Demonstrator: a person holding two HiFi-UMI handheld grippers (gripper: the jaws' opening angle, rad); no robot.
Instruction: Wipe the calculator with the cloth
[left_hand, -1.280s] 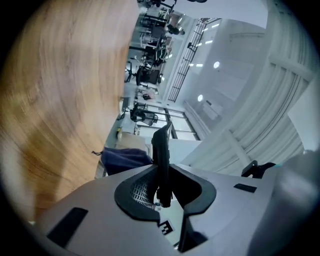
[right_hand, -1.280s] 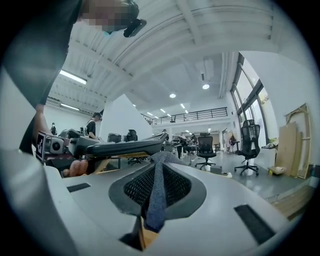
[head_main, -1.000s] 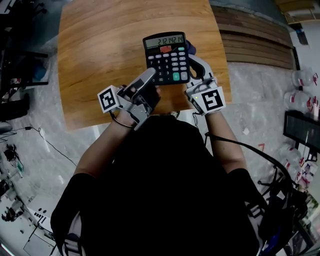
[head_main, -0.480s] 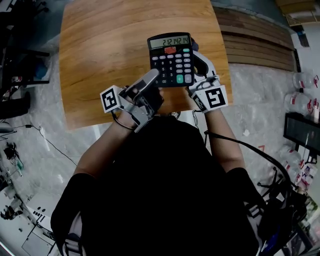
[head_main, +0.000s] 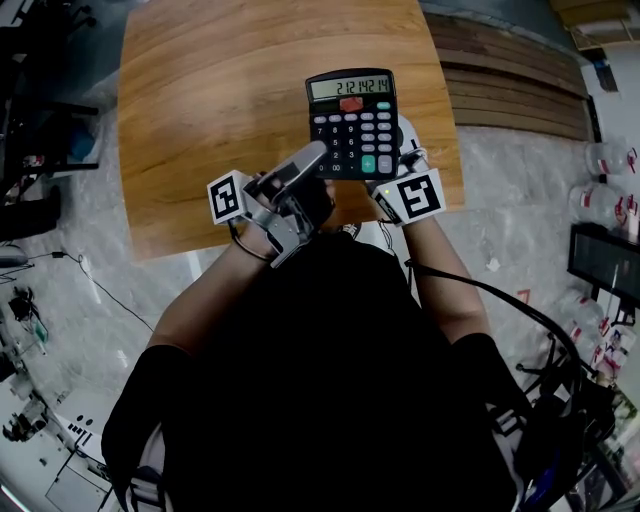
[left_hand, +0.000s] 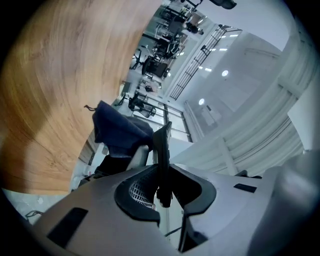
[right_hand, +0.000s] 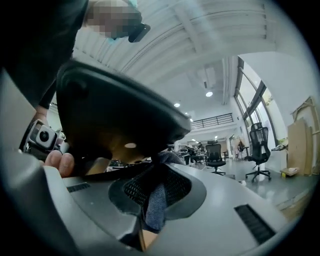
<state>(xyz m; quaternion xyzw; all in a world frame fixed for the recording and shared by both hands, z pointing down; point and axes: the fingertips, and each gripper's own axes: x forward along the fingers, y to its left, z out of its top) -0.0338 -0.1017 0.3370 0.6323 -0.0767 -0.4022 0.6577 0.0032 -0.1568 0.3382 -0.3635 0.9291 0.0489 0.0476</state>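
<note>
A black calculator (head_main: 352, 125) with a lit display is held up over the wooden table (head_main: 210, 100). My left gripper (head_main: 312, 160) is shut on its lower left edge. In the left gripper view the calculator (left_hand: 162, 145) shows edge on, as a thin black slab pinched between the jaws. Beyond it hangs the dark blue cloth (left_hand: 117, 131). My right gripper (right_hand: 155, 175) is shut on the cloth (right_hand: 156, 202) and sits under the calculator's dark underside (right_hand: 115, 110). In the head view only its marker cube (head_main: 420, 195) shows; the calculator hides its jaws.
The table's front edge runs just below the grippers. Wooden slats (head_main: 510, 90) lie on the floor to the right, with plastic bottles (head_main: 605, 200) beyond. Office chairs (right_hand: 260, 150) stand far off. The person's body fills the lower head view.
The calculator and both grippers have drifted a little to the right. The right gripper has slid further under the calculator, so less of it shows.
</note>
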